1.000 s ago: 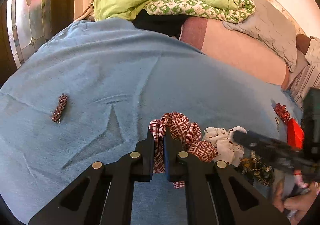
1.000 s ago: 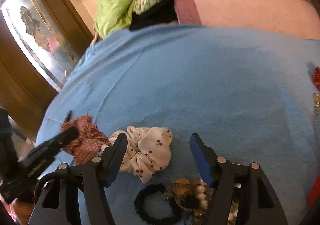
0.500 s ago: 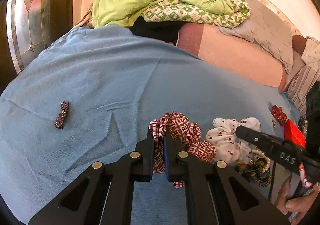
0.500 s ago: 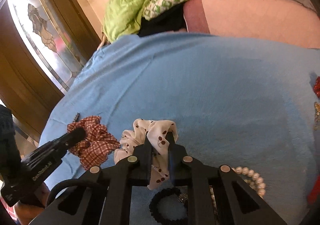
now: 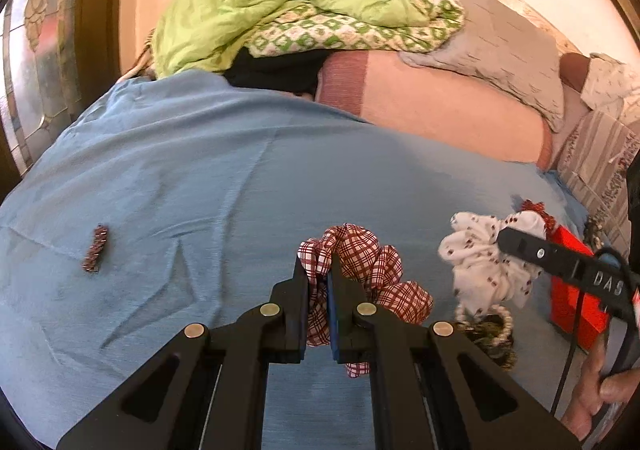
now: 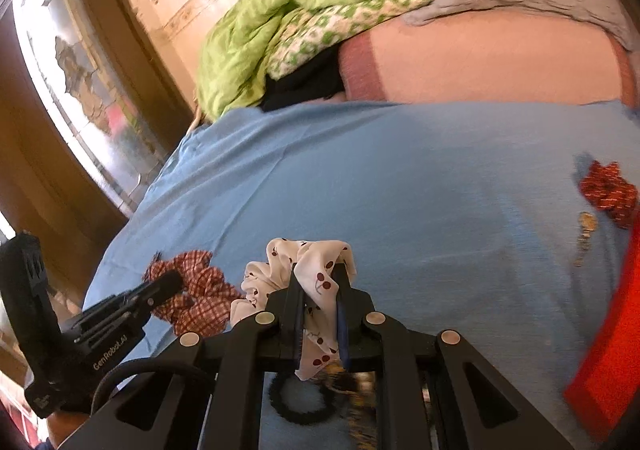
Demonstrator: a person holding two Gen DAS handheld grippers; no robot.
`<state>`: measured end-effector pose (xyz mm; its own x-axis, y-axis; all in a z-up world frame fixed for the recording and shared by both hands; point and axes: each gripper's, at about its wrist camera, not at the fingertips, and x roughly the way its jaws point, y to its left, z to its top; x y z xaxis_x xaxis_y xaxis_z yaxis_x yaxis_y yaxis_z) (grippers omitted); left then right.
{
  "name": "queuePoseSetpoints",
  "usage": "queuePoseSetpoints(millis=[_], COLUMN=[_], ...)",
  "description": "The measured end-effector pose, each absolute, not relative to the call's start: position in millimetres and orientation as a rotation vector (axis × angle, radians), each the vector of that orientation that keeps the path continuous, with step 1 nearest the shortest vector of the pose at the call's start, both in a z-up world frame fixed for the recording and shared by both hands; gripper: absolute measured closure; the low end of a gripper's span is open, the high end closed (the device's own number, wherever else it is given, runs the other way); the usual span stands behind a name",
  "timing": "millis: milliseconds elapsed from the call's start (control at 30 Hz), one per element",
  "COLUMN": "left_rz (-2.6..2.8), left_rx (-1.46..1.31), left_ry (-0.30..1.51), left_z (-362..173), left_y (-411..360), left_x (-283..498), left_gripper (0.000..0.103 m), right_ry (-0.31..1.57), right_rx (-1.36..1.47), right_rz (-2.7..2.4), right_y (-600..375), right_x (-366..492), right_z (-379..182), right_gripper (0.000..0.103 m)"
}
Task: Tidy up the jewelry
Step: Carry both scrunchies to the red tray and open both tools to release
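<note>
My left gripper (image 5: 319, 270) is shut on a red plaid scrunchie (image 5: 368, 270) over the blue cloth (image 5: 240, 178). My right gripper (image 6: 319, 284) is shut on a white cherry-print scrunchie (image 6: 308, 262) and holds it lifted off the cloth; it shows in the left wrist view (image 5: 484, 258). The plaid scrunchie also shows in the right wrist view (image 6: 196, 290), left of the white one. A small beaded clip (image 5: 95, 248) lies alone at the cloth's left. A black hair tie (image 6: 298, 398) and a pearl-and-bead tangle (image 5: 490, 330) lie below my right gripper.
A red box (image 5: 572, 282) stands at the cloth's right edge, with a red beaded piece (image 6: 608, 192) and a small gold item (image 6: 586, 224) beside it. A green quilt (image 5: 288, 6) and pillows are heaped at the back. A window (image 6: 80, 90) is at the left.
My right gripper closed on the white cherry scrunchie and raised it off the cloth. My left gripper has stayed shut on the plaid scrunchie and risen slightly.
</note>
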<state>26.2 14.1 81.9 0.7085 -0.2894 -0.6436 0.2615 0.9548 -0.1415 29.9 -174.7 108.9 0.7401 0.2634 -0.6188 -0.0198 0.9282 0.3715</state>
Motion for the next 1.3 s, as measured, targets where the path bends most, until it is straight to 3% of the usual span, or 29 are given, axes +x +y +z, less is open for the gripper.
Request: queuePoseSetpoints(millis=[333, 833, 1300], left_rz=[-0.464, -0.74, -0.824], left_rx=[-0.009, 0.12, 0.308], left_ry=[0.712, 0.73, 0.793], left_z=[100.0, 123.9, 75.7], left_y=[-69.1, -274.5, -415.3], left_x=[7.8, -23.6, -33.2], left_gripper=[0.095, 0.095, 0.095], right_ry=[0.677, 0.583, 0.639], right_rx=[0.452, 0.707, 0.78], right_rz=[0.027, -0.284, -0.585], right_y=[-264.1, -442.9, -525.4], right_x=[-3.6, -89.6, -135.9], right_z=[130.4, 141.3, 117.2], right_gripper=[0.089, 0.089, 0.089])
